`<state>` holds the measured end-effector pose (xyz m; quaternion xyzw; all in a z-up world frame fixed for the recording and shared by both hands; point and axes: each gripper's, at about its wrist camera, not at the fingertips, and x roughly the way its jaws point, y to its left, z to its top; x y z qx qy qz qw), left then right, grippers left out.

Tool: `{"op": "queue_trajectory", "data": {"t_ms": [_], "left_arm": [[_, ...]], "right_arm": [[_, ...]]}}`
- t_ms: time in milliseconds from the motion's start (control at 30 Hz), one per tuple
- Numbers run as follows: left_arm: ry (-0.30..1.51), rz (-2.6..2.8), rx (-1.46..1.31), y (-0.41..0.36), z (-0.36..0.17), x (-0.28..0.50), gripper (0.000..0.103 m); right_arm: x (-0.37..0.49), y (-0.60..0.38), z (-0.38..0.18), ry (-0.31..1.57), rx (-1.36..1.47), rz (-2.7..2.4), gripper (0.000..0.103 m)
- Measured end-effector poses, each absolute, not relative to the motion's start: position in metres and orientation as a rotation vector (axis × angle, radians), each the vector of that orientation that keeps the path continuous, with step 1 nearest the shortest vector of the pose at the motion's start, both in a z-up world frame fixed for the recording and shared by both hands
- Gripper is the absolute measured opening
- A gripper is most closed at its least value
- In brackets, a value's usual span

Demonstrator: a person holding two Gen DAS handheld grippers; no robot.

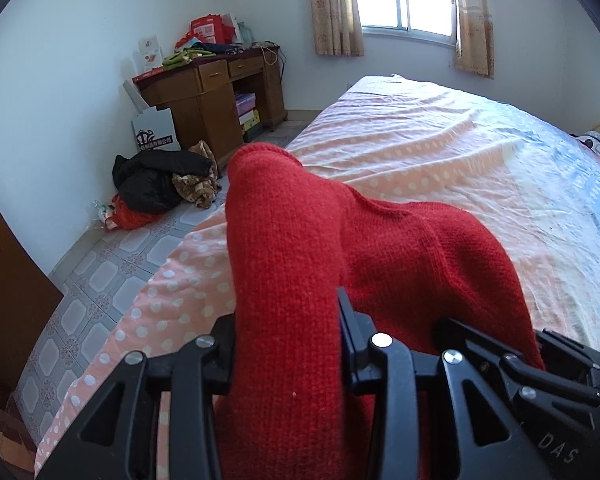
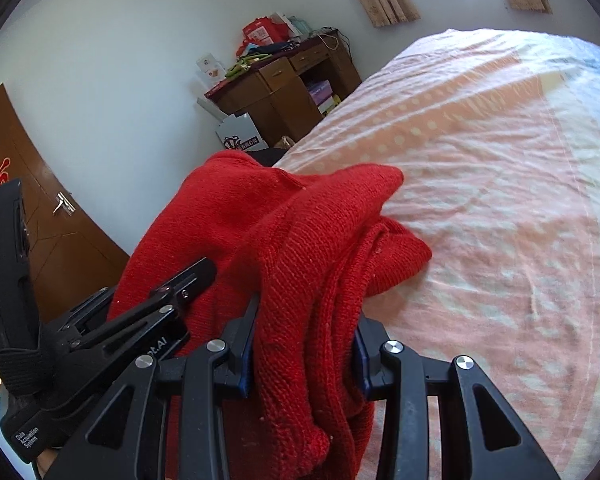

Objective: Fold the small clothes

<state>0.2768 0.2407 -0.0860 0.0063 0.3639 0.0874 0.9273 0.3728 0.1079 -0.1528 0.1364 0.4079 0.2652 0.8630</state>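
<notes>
Above the bed (image 1: 440,148), clamped in both grippers — left gripper (image 1: 288,344) and right gripper (image 2: 306,344) side by side — red sweater (image 1: 284,240) bunched, running toward 12 o'clock, far end resting on the sheet.

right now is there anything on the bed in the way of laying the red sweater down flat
Nothing visible is. Both the left gripper and the right gripper are shut on the red sweater, and the polka-dot bedsheet ahead of it lies bare, only wrinkled. The desk and the clothes pile are off the bed.
</notes>
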Motion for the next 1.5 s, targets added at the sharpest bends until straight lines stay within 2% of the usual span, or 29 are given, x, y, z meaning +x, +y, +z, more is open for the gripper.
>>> {"op": "queue_trajectory", "data": {"t_ms": [367,700,800,967,1067,1133,1167,1200,1500], "left_arm": [[0.729,0.176,0.022,0.239,-0.084,0.278,0.038],[0.657,0.108,-0.055,0.24,-0.074,0.278,0.037],[0.65,0.092,-0.057,0.239,-0.082,0.283,0.037],[0.711,0.089,-0.105,0.247,-0.097,0.293,0.039],[0.742,0.101,-0.108,0.248,-0.098,0.299,0.046],[0.766,0.14,-0.118,0.248,-0.099,0.302,0.07],[0.779,0.174,-0.127,0.25,-0.1,0.305,0.077],[0.793,0.207,-0.141,0.254,-0.101,0.306,0.089],[0.913,0.14,-0.34,0.277,-0.117,0.321,0.101]], "right_arm": [[0.368,0.113,-0.148,0.847,0.246,0.542,0.039],[0.346,0.123,-0.115,0.689,0.074,0.505,0.038],[0.348,0.127,-0.119,0.67,0.003,0.476,0.038],[0.369,0.121,-0.144,0.748,0.04,0.47,0.038],[0.381,0.112,-0.148,0.79,0.113,0.502,0.039],[0.385,0.107,-0.15,0.814,0.147,0.518,0.04],[0.386,0.105,-0.151,0.823,0.158,0.524,0.04],[0.386,0.104,-0.152,0.831,0.165,0.529,0.04],[0.389,0.1,-0.157,0.876,0.197,0.542,0.044]]}}
